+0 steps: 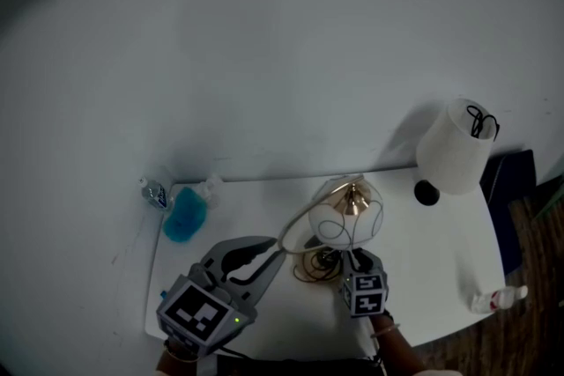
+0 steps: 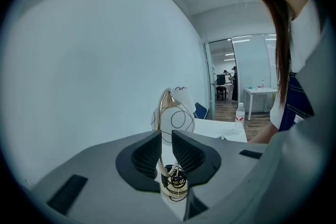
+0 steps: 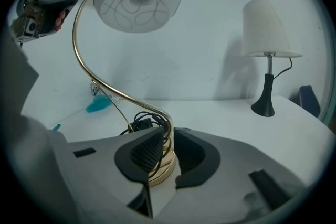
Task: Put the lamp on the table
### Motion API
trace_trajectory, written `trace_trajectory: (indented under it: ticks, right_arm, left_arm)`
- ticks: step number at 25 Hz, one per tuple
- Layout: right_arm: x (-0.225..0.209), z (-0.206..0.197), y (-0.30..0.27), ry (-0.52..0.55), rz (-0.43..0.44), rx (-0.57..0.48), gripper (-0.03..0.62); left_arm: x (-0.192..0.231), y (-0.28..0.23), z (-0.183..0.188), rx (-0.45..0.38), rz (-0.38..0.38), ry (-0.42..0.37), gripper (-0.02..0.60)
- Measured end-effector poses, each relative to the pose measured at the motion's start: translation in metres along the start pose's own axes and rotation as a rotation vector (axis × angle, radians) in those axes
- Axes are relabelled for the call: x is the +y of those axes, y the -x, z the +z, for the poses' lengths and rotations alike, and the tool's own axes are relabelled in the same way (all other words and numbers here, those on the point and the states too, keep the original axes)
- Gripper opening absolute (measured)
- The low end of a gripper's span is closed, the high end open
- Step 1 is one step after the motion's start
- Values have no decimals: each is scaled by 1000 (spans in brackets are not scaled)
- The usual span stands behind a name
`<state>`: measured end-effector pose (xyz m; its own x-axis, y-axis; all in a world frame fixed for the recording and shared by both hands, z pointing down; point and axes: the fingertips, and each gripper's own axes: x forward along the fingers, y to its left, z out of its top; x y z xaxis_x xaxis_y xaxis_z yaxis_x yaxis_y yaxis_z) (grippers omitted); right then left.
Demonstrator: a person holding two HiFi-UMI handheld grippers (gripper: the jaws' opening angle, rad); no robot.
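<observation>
1. The lamp (image 1: 348,216) stands near the middle of the white bench (image 1: 423,277). Its round patterned shade is up. A gold stem (image 3: 84,60) curves down from the shade to a gold disc base (image 3: 160,165). In the right tool view the base appears to sit flat on the bench surface. A black cord (image 3: 142,120) is bundled at the foot of the stem.

2. The left tool (image 1: 264,255) comes in from 7 o'clock of the lamp. In its own view (image 2: 167,147) the jaws are drawn to a slim slot. The stem runs down through that slot, and I read it as pinching the stem.

3. The right tool (image 1: 354,258) comes in from 6 o'clock, just under the shade. In its own view (image 3: 169,147) the jaws are pressed in on the low bend of the stem just above the base. Cord loops lie against the same spot.

4. A second lamp (image 1: 454,150) with a plain white shade and black foot stands upright at 2 o'clock of the task lamp, well apart from it.

5. A blue-filled bottle (image 1: 183,220) lies at 9 o'clock near the bench's left edge.

6. A small clear bottle (image 1: 498,299) lies at 4 o'clock by the right front corner.
</observation>
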<state>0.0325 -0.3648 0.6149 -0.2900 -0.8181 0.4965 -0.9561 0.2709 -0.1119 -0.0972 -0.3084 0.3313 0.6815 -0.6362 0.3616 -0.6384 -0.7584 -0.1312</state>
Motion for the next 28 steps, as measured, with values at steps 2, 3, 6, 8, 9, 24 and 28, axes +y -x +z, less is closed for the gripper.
trace_trajectory:
  ticks: [2, 3, 6, 8, 9, 24, 28]
  right_arm:
    - [2, 0, 4, -1, 1, -4, 69]
    - [2, 0, 5, -1, 0, -5, 59]
    - [3, 0, 11, 6, -2, -3, 57]
    - [4, 1, 16, 11, -2, -4, 57]
    - [5, 2, 19, 12, 0, -3, 57]
    - [17, -4, 59, 68, 8, -25, 29]
    - [19, -6, 70, 80, 11, -28, 28]
  left_arm:
    - [-2, 4, -1, -3, 1, 5, 63]
    - [-3, 5, -1, -4, 1, 7, 63]
    - [-7, 11, -1, -7, 3, 14, 63]
    - [-9, 14, -1, -10, 6, 16, 60]
    - [-10, 16, -1, -12, 8, 15, 60]
    - [-39, 47, -6, -43, 41, 50, 16]
    - [-48, 54, -9, -38, 56, 55, 15]
